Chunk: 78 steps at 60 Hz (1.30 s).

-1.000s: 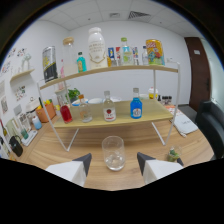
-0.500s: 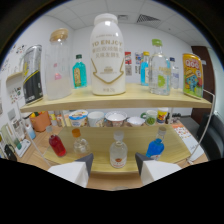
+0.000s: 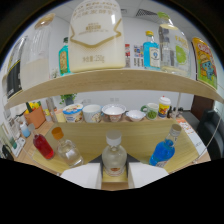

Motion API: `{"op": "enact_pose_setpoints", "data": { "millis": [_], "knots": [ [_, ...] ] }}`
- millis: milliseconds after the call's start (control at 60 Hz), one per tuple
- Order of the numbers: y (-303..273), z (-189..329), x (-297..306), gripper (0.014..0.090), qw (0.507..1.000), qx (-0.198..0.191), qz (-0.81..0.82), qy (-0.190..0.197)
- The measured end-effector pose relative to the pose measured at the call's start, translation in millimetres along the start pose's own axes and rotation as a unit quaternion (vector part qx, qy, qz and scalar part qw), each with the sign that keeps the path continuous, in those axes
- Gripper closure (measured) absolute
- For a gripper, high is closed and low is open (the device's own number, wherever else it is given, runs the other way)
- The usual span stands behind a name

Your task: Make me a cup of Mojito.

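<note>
You had pushed closer since the earlier frame, so the big white jar [image 3: 97, 35] on the upper shelf [image 3: 115, 80] filled the top. Low centre, the clear bottle [image 3: 113, 155] stood between your gripper [image 3: 114, 175] fingers, which were apart. I judged you were fetching a Mojito ingredient; next, close on it squarely.

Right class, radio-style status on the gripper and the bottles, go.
Gripper open, low at the lower shelf. Clear bottle stands between the fingers, not gripped. Red bottle and blue bottle flank it, clear of the fingers.

Four bottles [image 3: 114, 155] on the lower shelf, four bowls [image 3: 113, 112] behind.
</note>
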Motion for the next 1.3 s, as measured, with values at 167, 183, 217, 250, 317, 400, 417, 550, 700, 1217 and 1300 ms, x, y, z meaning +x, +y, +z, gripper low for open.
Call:
{"op": "enact_pose_setpoints", "data": {
  "millis": [167, 183, 217, 250, 317, 400, 417, 550, 700, 1217, 1300],
  "knots": [
    [-4.6, -11.7, 1.0, 0.0704, 1.0, 0.009, -0.011, -0.001],
    [-6.2, -14.9, 1.4, 0.0704, 1.0, 0.012, -0.012, -0.001],
    [-9.9, -22.2, 2.5, 0.0703, 1.0, 0.019, -0.016, 0.0],
    [-14.1, -31.1, 4.0, 0.0703, 1.0, 0.026, -0.014, 0.0],
    [-20.4, -50.0, 11.9, 0.0708, 0.999, 0.039, -0.008, 0.003],
    [-21.8, -70.9, 28.3, 0.0707, 0.999, 0.047, 0.007, 0.009],
    [-20.6, -74.5, 32.4, 0.0707, 0.999, 0.047, 0.008, 0.011],
    [7.5, -91.4, 66.7, 0.0707, 0.999, 0.033, -0.009, 0.035],
    [52.3, -92.5, 94.6, 0.0709, 0.997, 0.002, -0.038, 0.061],
    [25.3, -83.0, 112.4, 0.0711, 0.8, -0.006, -0.56, 0.216],
    [19.5, -84.4, 103.7, 0.0712, 0.742, -0.005, -0.631, 0.225]
  ]
}}
